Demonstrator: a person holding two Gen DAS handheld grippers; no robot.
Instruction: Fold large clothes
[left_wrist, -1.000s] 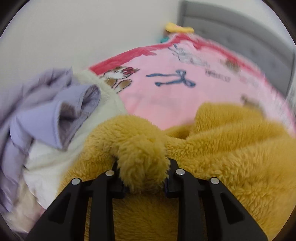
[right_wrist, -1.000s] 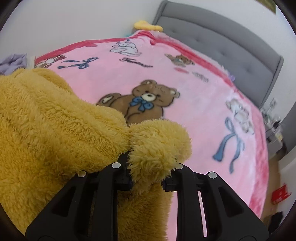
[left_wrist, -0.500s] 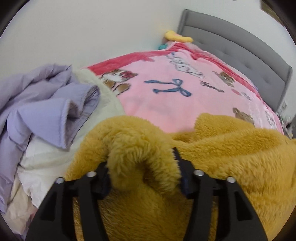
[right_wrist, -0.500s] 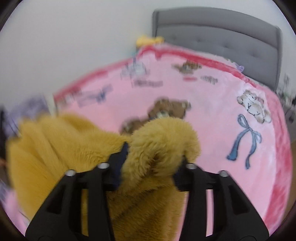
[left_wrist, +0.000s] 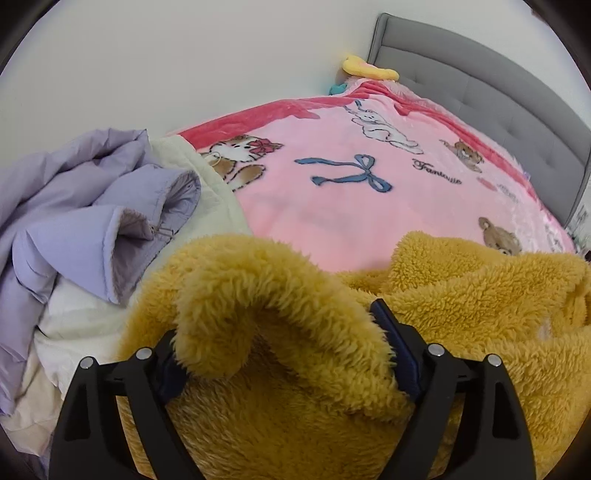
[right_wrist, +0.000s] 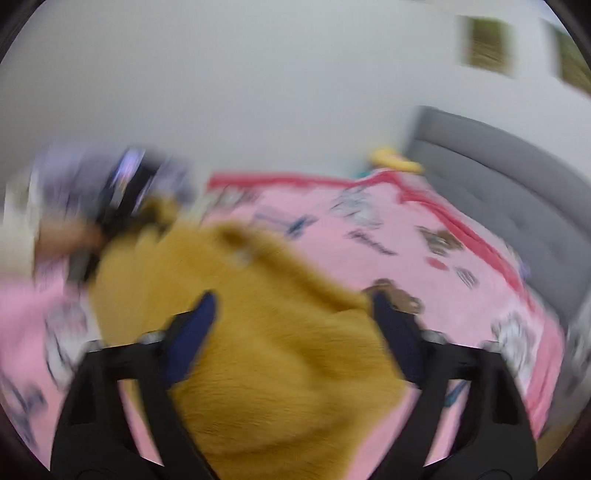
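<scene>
— While the mustard fleece garment (left_wrist: 461, 295) lies heaped on the pink blanket (left_wrist: 332, 206), how do the fingers stand?
— Left gripper (left_wrist: 286, 339) spread wide, a fleece fold draped loosely between. Right gripper (right_wrist: 291, 325) also wide, over the fleece; blurred.
— Other clothes?
— Lilac jacket (left_wrist: 74, 221) at nine o'clock.

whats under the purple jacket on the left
A cream quilted garment lies under the purple jacket, showing beside and below it. Whatever is beneath that pile is covered. The yellow fleece lies beside it.
</scene>
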